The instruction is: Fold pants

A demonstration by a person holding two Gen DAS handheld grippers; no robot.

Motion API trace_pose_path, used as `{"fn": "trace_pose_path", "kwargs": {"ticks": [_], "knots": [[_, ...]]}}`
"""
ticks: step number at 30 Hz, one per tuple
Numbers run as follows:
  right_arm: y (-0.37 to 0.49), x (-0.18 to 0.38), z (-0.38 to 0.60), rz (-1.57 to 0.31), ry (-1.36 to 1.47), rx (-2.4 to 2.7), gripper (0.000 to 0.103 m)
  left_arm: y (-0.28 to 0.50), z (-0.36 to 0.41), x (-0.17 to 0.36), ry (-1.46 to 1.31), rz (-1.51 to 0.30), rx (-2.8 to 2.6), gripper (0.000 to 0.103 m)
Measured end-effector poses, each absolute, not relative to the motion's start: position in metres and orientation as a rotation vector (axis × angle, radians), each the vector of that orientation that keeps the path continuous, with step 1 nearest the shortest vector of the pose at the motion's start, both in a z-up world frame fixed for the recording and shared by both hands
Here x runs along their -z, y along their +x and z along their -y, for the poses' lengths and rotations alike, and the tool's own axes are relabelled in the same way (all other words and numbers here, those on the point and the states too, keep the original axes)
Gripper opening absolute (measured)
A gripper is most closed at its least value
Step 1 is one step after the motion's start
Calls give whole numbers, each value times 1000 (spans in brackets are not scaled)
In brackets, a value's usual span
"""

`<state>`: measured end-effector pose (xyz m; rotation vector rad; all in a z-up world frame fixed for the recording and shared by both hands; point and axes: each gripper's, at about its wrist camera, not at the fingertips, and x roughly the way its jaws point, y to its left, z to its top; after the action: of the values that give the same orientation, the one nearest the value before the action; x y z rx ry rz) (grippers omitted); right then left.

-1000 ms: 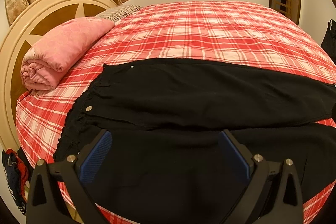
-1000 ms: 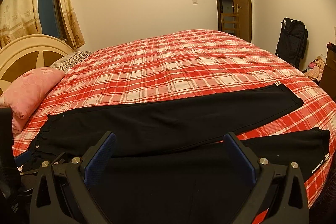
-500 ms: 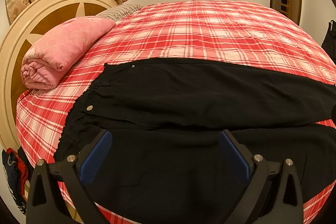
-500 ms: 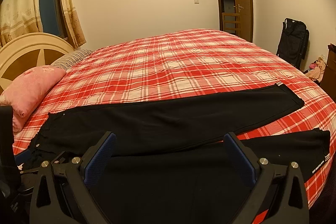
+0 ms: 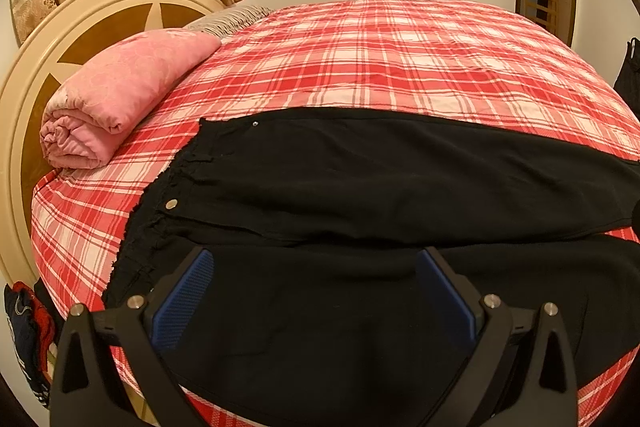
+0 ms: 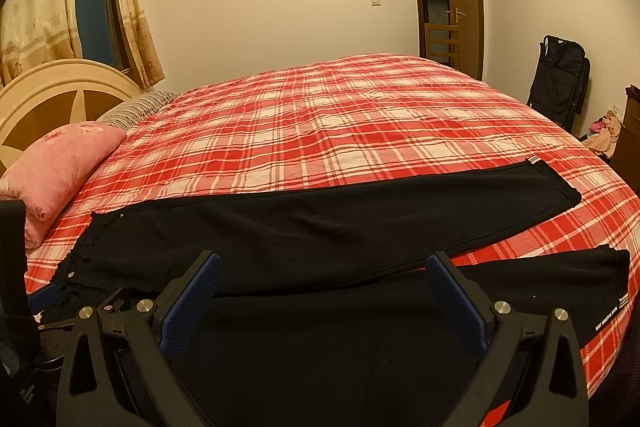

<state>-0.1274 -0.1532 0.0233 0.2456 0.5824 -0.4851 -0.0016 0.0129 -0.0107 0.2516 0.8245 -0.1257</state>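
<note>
Black pants (image 5: 400,179) spread flat on plaid bed (image 5: 380,59); both jaws apart.

Black pants (image 5: 400,179) on red-and-white plaid bedspread (image 5: 400,67), pink quilt (image 5: 120,95)

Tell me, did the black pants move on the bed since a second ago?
No. The black pants lie spread as before, the waistband the same gap from the pink blanket on the bed.

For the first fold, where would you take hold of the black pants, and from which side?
Judging by the layout, grip the near leg of the black pants: left gripper at its waistband corner, right gripper toward the hem. Come from the near bed edge, since both legs lie flat, splayed apart, and the near one can fold onto the far one.
</note>
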Motion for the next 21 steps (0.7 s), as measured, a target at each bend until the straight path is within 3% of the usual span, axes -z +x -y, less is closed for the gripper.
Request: {"fn": "trace_pose_path", "kwargs": {"ticks": [21], "knots": [[-108, -7, 154, -642, 233, 472, 102, 10, -11, 23, 252, -860, 125, 103]]}}
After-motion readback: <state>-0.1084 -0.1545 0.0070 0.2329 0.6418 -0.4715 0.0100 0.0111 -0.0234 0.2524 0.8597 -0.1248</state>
